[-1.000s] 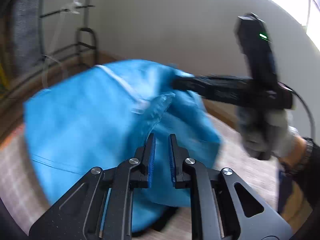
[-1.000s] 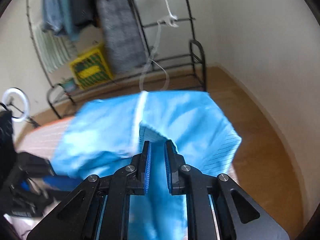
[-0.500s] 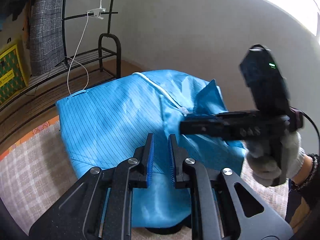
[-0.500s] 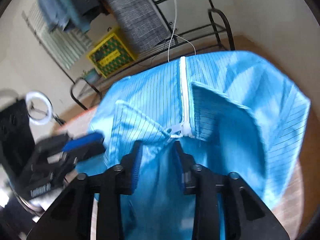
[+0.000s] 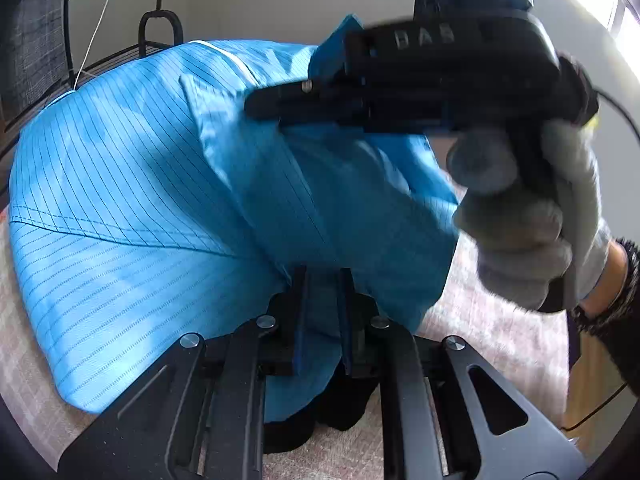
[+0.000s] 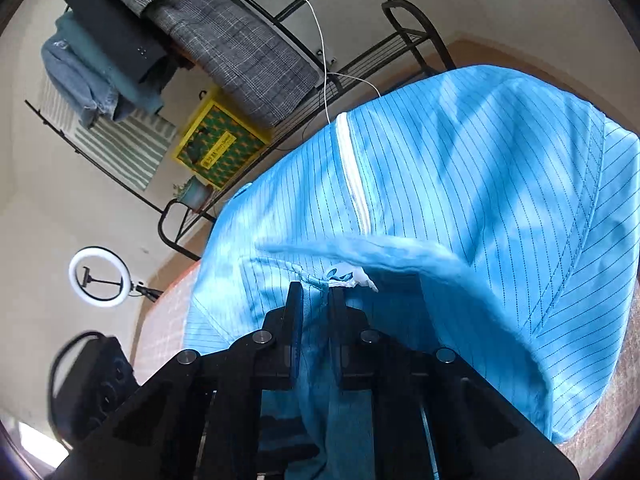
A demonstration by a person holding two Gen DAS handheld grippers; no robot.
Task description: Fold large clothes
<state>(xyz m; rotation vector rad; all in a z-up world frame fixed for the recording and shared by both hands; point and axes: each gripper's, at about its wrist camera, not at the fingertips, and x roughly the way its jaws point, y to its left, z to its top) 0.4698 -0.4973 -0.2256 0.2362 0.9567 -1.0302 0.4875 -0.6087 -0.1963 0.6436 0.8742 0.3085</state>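
Note:
A large light-blue pinstriped garment (image 5: 132, 184) with a white zipper (image 6: 352, 176) lies spread over a pink checked surface (image 5: 492, 340). My left gripper (image 5: 323, 280) is shut on a lower fold of the garment. My right gripper (image 6: 316, 292) is shut on the garment's collar edge by the zipper pull; it also shows in the left wrist view (image 5: 272, 108), held sideways over the cloth by a gloved hand (image 5: 528, 216). Dark cloth (image 5: 332, 416) shows under the blue garment near my left gripper.
A black metal rack (image 6: 408, 36) stands behind with folded clothes (image 6: 120, 52), a yellow box (image 6: 216, 144) and a white cable (image 6: 324, 72). A ring light (image 6: 100, 276) stands at the left. The wall and wood floor lie close behind the garment.
Both grippers have moved closer to the garment and each other. The right gripper has come lower and nearer to the left camera, carrying the collar fold over the body of the garment.

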